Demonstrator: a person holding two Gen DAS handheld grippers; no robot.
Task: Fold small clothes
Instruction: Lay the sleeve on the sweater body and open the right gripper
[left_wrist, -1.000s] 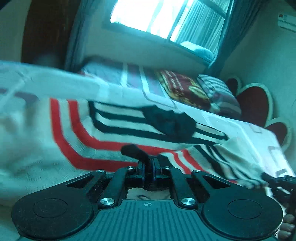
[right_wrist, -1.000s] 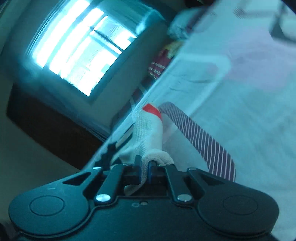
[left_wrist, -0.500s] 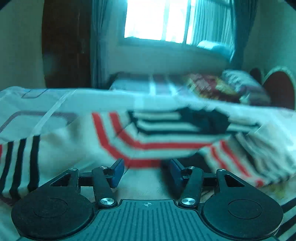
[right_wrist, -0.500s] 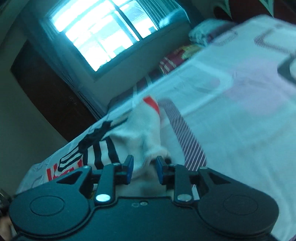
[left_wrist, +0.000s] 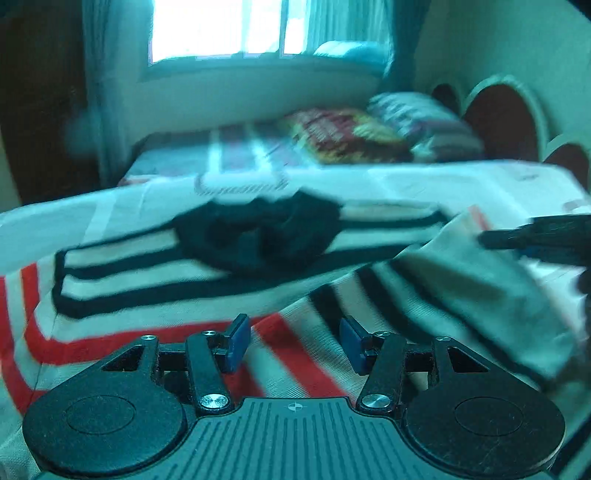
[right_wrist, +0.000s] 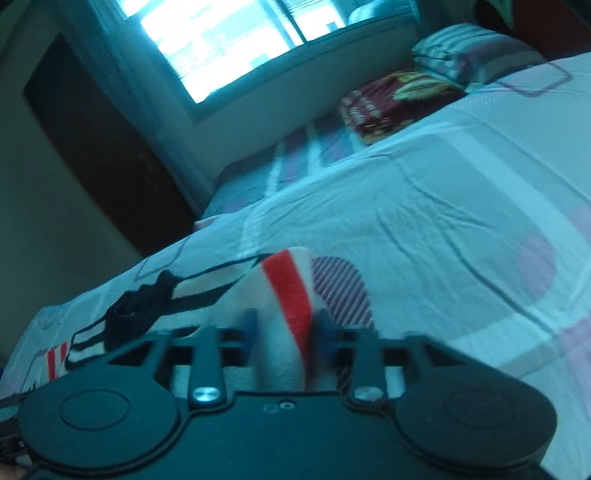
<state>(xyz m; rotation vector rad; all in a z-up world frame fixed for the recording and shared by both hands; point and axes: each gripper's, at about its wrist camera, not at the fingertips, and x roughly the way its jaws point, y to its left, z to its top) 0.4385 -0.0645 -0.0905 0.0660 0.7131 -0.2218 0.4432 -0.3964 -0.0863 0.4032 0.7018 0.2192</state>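
Left gripper (left_wrist: 293, 341), blue pads spread wide and holding nothing, poised just above the white knitted garment with red and black stripes and a black collar (left_wrist: 155, 291), which lies spread across the near edge of the pale patterned bedsheet (right_wrist: 424, 206). Right gripper (right_wrist: 286, 334), blue pads (right_wrist: 248, 325) parted with a red-banded fold of the garment between them; blur hides whether they touch the cloth. A striped sleeve (left_wrist: 461, 295) lies rumpled toward the bed's right side. Beyond, at the head of the bed, a red-and-yellow patterned pillow (right_wrist: 391, 99) and a striped pillow (right_wrist: 469, 51), beneath a bright window (left_wrist: 229, 26)
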